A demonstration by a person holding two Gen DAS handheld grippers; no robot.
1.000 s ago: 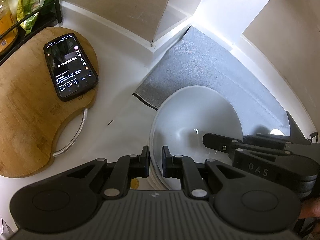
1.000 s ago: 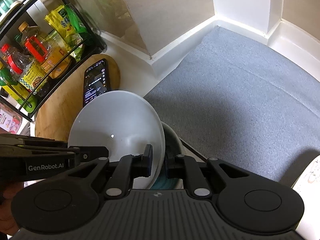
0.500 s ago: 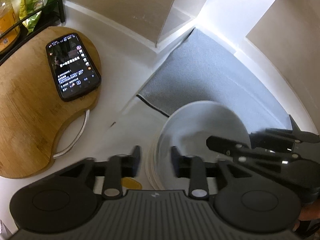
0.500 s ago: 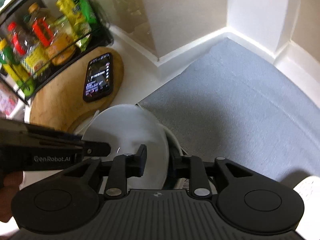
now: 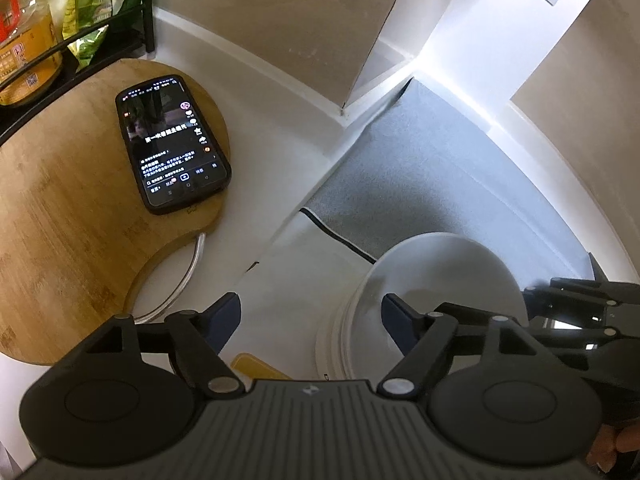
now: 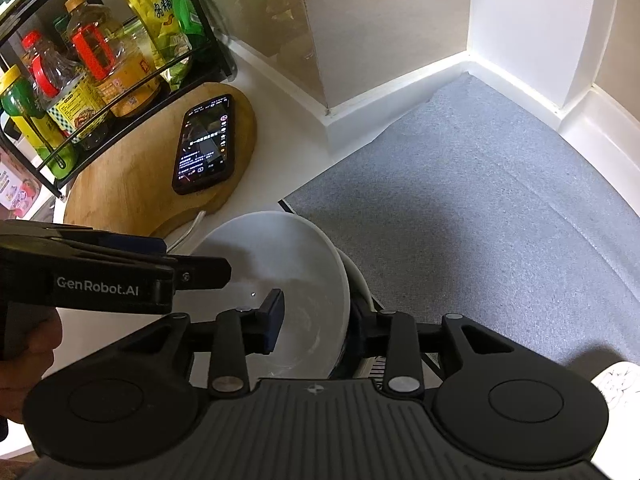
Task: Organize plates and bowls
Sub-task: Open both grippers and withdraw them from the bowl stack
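Phone (image 5: pixel 173 145): laid screen-up on the board, display lit.
Cutting board (image 5: pixel 60 216): wooden, set beside the rack.
Rack (image 6: pixel 120 80): filled with bottles and packets.
Mat (image 6: pixel 480 208): grey, spread in the corner.

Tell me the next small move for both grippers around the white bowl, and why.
Probably lift both grippers straight up and clear. The white bowl sits nested on the stack of dishes, and both jaws have just been opening: the left gripper stands wide of the rim, while the right gripper straddles it loosely.

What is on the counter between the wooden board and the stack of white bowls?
Only bare white counter separates the wooden board from the white bowls, seen in the left wrist view.
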